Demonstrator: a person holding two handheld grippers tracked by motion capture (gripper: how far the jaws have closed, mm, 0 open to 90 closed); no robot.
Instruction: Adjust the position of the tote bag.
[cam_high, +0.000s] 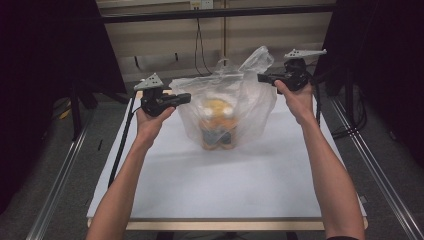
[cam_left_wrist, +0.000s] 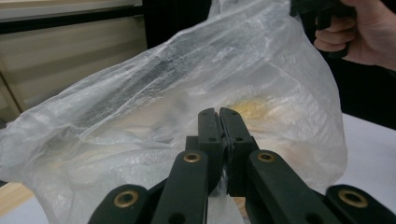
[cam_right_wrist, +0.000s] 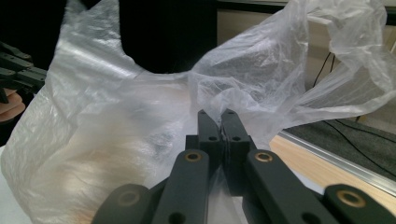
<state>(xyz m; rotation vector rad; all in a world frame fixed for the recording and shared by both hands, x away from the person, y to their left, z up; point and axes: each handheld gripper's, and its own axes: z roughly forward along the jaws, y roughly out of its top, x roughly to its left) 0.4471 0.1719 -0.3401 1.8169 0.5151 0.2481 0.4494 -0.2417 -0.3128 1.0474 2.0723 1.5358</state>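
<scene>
Forearms come in from the near edge of the white table (cam_high: 225, 190), each hand carrying a gripper up to a translucent plastic bag (cam_high: 227, 107) that stands toward the far middle of the tabletop. Both tools are clamped tight on the bag's film: the left gripper (cam_high: 186, 97) pinches the left side of the rim, and its own view shows its jaws pressed together on the plastic (cam_left_wrist: 219, 114); the right gripper (cam_high: 261, 77) pinches the right handle loop, its jaws likewise closed on thin film (cam_right_wrist: 218, 116). Inside, an orange-and-yellow item (cam_high: 218, 122), blurred by the film, rests at the bottom on the table.

The right grip sits higher and farther than the left, so the bag's mouth stretches across left to right between them. Any lift would likely depend on keeping the two sides level, with the load hanging centred between the hands.
</scene>
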